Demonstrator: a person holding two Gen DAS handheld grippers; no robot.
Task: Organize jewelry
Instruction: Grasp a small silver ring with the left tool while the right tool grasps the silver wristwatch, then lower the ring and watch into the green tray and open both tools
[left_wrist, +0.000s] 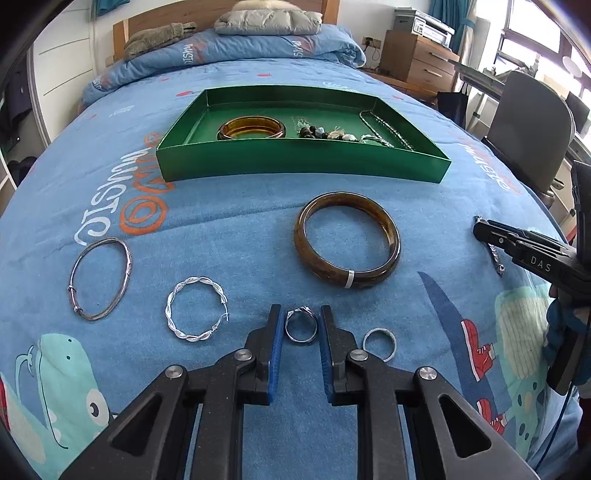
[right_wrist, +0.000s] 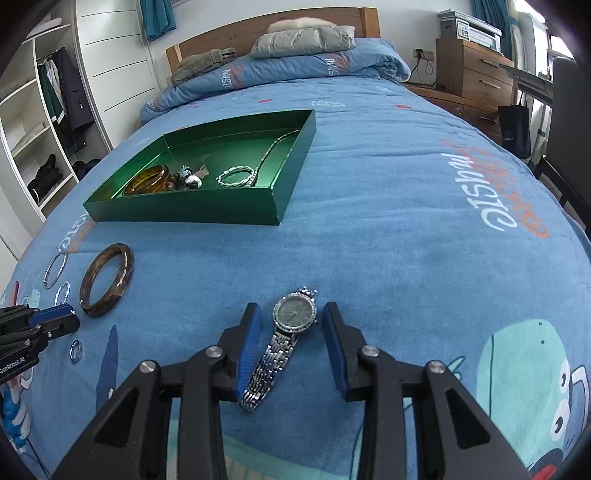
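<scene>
My left gripper (left_wrist: 301, 310) rests low on the blue bedding, its blue pads touching either side of a small silver ring (left_wrist: 291, 334) that still lies on the cloth. A plain silver ring (left_wrist: 390, 349) lies just right of it. Further out lie a brown bangle (left_wrist: 301, 236), a twisted silver bracelet (left_wrist: 170, 310) and a thin silver bangle (left_wrist: 127, 266). My right gripper (right_wrist: 291, 306) straddles a silver watch (right_wrist: 294, 314) lying flat, with gaps beside its face. The green tray (left_wrist: 303, 162) beyond holds amber bangles (left_wrist: 251, 127), beads and a chain.
The tray (right_wrist: 184, 210) sits mid-bed, on a cartoon-printed cover. A folded quilt and pillows (left_wrist: 266, 22) lie at the headboard. A wardrobe (right_wrist: 48, 122) stands to the left, with drawers (right_wrist: 476, 70) and a chair (left_wrist: 532, 122) to the right. My left gripper (right_wrist: 55, 321) shows at the right wrist view's left edge.
</scene>
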